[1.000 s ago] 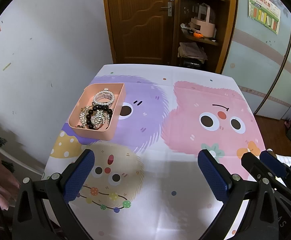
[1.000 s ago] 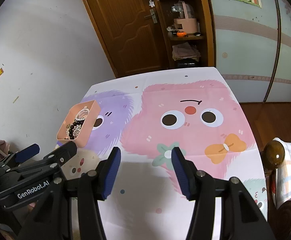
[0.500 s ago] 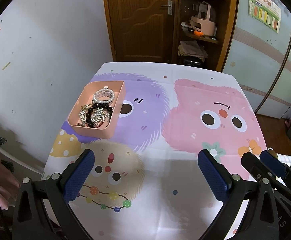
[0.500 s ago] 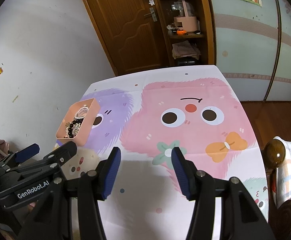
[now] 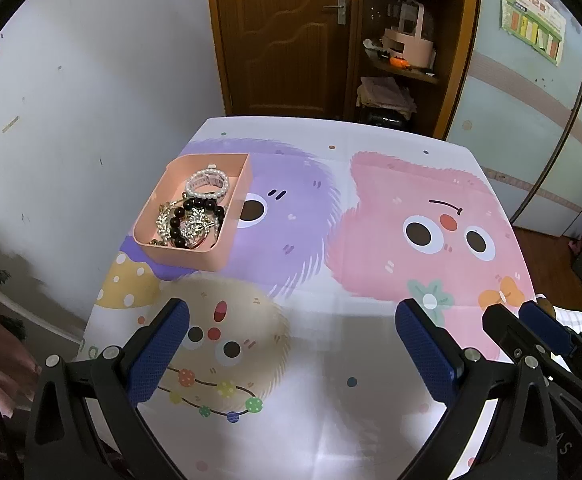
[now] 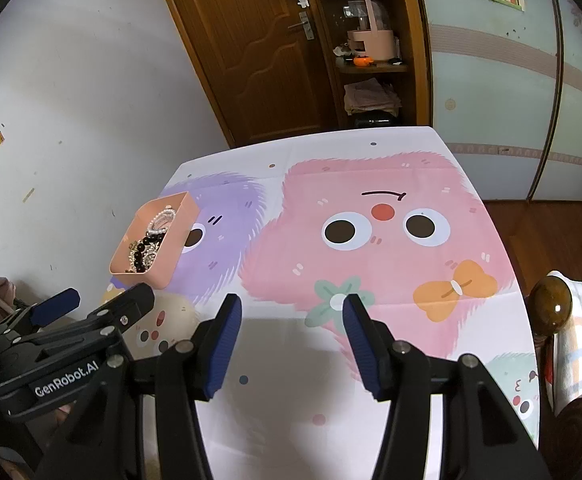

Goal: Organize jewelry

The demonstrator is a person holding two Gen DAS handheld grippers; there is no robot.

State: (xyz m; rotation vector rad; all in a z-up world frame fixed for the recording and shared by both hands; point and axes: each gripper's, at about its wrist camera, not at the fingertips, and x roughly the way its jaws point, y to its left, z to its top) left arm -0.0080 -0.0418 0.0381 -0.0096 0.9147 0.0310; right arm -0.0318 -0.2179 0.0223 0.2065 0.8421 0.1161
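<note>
Tray: a pink tray [image 5: 227,236] sits on the table ahead and to the left of the left claw [image 5: 291,344], well apart from its tips; from the right claw [image 6: 291,336] it lies far off to the left, past the left claw's body.
Jewelry: inside the tray, a white pearl bracelet [image 5: 207,184] lies at the far end, a dark bead bracelet [image 5: 179,220] and tangled silver pieces [image 5: 195,226] at the near end.
Left claw: released, its blue pads wide apart, nothing between them, hanging above the beige monster print.
Right claw: released, its pads part-way apart, nothing between them, just above the green flower print [image 6: 335,300]; it shows at the right edge of the left camera's view [image 5: 531,320].
Surface: the tablecloth [image 5: 331,360] is white with cartoon monsters; the purple monster [image 5: 291,216] lies beside the tray, the pink monster [image 6: 371,232] ahead of the right claw, the beige monster [image 5: 227,328] under the left claw.
Room: ahead of both claws, beyond the table's far edge, stand a brown wooden door [image 5: 287,32] and an open shelf [image 5: 403,60] with a pink caddy [image 5: 409,46] and folded cloth.
Walls: a white wall [image 5: 91,100] lies to the left, pale blue wardrobe panels [image 6: 491,80] to the right, with a poster [image 5: 531,20] on them.
Right edge: a wooden chair post [image 6: 551,304] with checked fabric stands just right of the right claw.
</note>
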